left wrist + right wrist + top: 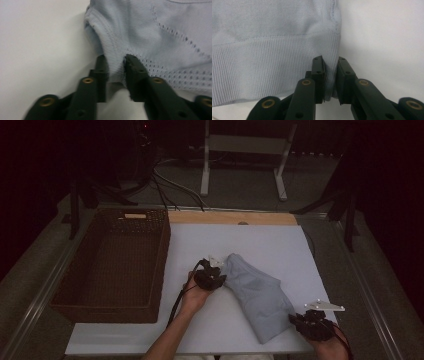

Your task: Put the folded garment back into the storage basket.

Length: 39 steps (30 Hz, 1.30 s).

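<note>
Two grips on one garment (257, 295): a pale blue knit top, folded into a long bundle on the white table (125, 335), its long axis running diagonally from the far left end down to the near right corner. The left gripper (216, 275) has the far end, where the left gripper view shows its jaws pinching a ribbed edge (113, 62) beside a band of eyelet holes, cloth squeezed between the pads. The right gripper (299, 319) has the near end, and in its own view the jaws are pressed onto the corner of the ribbed hem (331, 67). So the cloth lies ahead of both sets of jaws, stretched between them. Off to the left stands the brown wicker basket (162, 255), open-topped, just beside the left hand and well apart from the right. If the top is headed there, the left end leads and the right end has the longer trip.
</note>
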{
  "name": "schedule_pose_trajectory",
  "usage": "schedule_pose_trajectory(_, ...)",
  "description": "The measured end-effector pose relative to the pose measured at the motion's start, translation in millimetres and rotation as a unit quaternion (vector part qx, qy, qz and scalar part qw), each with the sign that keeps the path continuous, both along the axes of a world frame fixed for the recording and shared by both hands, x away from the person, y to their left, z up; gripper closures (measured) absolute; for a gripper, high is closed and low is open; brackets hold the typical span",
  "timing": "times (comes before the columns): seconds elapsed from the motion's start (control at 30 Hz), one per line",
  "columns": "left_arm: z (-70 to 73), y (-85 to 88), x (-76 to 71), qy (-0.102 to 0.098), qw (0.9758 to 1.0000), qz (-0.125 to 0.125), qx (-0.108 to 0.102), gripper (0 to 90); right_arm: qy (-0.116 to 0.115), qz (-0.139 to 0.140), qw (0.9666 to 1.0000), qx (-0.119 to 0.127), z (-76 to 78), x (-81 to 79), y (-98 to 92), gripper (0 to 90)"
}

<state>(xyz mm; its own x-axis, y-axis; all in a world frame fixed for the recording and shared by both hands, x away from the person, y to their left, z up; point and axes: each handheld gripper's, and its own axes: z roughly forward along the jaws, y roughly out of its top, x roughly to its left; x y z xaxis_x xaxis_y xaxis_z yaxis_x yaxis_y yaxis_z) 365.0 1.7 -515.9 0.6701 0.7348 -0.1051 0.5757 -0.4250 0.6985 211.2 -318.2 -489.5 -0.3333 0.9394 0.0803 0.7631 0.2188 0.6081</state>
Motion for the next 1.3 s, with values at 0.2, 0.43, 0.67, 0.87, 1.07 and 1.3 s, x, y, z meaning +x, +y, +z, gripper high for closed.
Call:
schedule_pose_trajectory(0.2, 0.4, 1.7, 3.0, -0.001, 0.9996, 0.02, 0.019, 80.6, -0.001, 0.0, 1.0, 0.0, 0.1, 0.3, -0.3, 79.1)
schedule_pose_trajectory(0.43, 2.8, 0.4, 2.5, 0.001, 0.9995, 0.029, -0.012, 70.9, -0.001, 0.001, 1.0, -0.003, -0.4, -0.2, 0.7, 79.1)
schedule_pose_trajectory(0.67, 3.9, -0.1, 4.1, 0.017, 0.9963, 0.026, -0.08, 33.5, -0.001, 0.002, 1.0, -0.006, -0.9, -0.7, 1.5, 79.1)
schedule_pose_trajectory(0.87, -4.3, -4.3, 6.2, 0.042, 0.9958, 0.024, -0.077, 7.3, 0.0, 0.002, 1.0, -0.006, -0.8, -1.2, 1.5, 79.0)
schedule_pose_trajectory(1.07, -7.8, -6.6, 7.0, 0.045, 0.997, 0.012, -0.062, 4.0, 0.0, 0.002, 1.0, -0.005, -0.9, -1.1, 1.8, 79.0)
schedule_pose_trajectory(1.3, -9.3, -12.4, 6.7, 0.041, 0.9982, -0.006, -0.044, 4.4, 0.001, 0.003, 1.0, -0.005, -1.0, -1.2, 2.0, 79.0)
